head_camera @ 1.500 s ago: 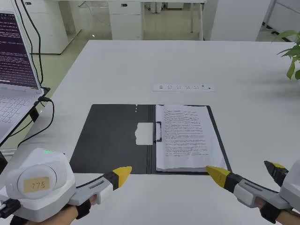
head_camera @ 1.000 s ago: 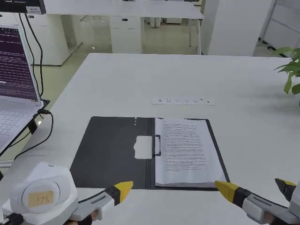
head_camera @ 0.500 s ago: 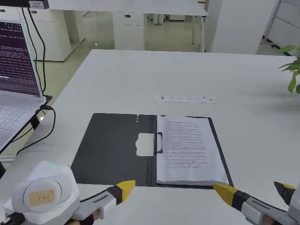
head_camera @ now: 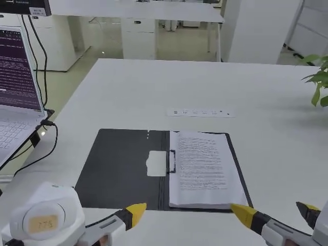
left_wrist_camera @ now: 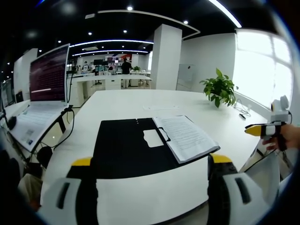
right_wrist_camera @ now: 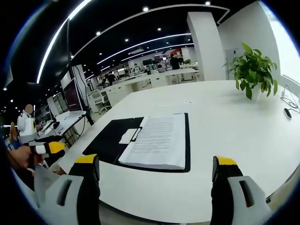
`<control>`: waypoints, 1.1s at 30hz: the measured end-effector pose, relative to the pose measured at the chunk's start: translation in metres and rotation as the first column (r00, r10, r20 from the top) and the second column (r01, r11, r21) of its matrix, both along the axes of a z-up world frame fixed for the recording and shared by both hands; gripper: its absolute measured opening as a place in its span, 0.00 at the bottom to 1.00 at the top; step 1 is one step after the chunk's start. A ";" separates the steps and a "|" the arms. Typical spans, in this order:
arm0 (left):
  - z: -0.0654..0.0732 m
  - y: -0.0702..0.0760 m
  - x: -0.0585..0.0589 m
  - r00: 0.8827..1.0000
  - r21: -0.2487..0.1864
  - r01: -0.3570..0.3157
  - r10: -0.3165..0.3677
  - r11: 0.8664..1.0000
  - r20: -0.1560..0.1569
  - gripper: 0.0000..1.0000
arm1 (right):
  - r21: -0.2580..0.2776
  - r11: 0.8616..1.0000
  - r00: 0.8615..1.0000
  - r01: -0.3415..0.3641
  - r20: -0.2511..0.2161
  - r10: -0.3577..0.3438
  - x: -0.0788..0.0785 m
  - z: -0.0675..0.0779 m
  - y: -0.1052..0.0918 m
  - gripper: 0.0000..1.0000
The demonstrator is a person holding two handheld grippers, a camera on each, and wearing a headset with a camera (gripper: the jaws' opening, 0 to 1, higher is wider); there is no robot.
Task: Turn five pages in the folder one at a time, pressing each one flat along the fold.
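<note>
A black folder (head_camera: 123,166) lies open on the white table, its bare left cover flat and a stack of printed pages (head_camera: 204,166) clipped on its right half. The folder (left_wrist_camera: 126,147) and pages (left_wrist_camera: 187,138) sit ahead of my left gripper (left_wrist_camera: 147,164), which is open with nothing between its yellow tips. My right gripper (right_wrist_camera: 154,161) is also open and empty, short of the pages (right_wrist_camera: 157,140) and folder (right_wrist_camera: 112,136). In the head view both grippers hang off the near table edge, left gripper (head_camera: 134,211) below the cover, right gripper (head_camera: 274,211) below the stack's near right corner.
A white power strip (head_camera: 201,112) lies beyond the folder. A laptop (head_camera: 15,92) with cables stands on a stand at the left. A potted plant (head_camera: 320,82) is at the far right. Bare white table (head_camera: 154,82) surrounds the folder.
The view has shifted slightly with my head. Both grippers stay open near the table's front edge, a little lower in the picture; folder and pages lie as before.
</note>
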State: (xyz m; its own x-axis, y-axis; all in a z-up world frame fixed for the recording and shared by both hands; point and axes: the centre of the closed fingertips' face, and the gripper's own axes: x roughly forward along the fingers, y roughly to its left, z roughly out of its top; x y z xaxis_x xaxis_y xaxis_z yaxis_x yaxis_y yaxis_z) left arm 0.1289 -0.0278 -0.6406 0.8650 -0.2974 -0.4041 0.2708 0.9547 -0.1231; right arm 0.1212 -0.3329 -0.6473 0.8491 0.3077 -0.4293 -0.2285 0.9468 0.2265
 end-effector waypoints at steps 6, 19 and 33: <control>0.000 -0.003 0.002 1.000 0.000 0.012 -0.012 1.000 0.000 0.99 | 0.001 1.000 1.000 0.001 0.009 -0.001 0.001 0.003 0.001 1.00; 0.000 -0.001 0.002 1.000 0.001 0.008 -0.008 1.000 0.001 0.99 | 0.006 1.000 1.000 0.015 0.013 -0.015 -0.001 0.001 -0.002 1.00; 0.003 0.001 -0.003 1.000 0.001 -0.006 0.006 1.000 0.007 0.99 | 0.005 1.000 1.000 0.001 0.008 -0.001 -0.002 0.000 0.000 1.00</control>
State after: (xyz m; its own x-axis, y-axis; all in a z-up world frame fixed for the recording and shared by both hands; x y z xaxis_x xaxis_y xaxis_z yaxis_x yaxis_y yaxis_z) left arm 0.1259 -0.0269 -0.6380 0.8694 -0.2919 -0.3987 0.2660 0.9564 -0.1203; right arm 0.1192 -0.3327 -0.6473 0.8529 0.3088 -0.4209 -0.2293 0.9460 0.2293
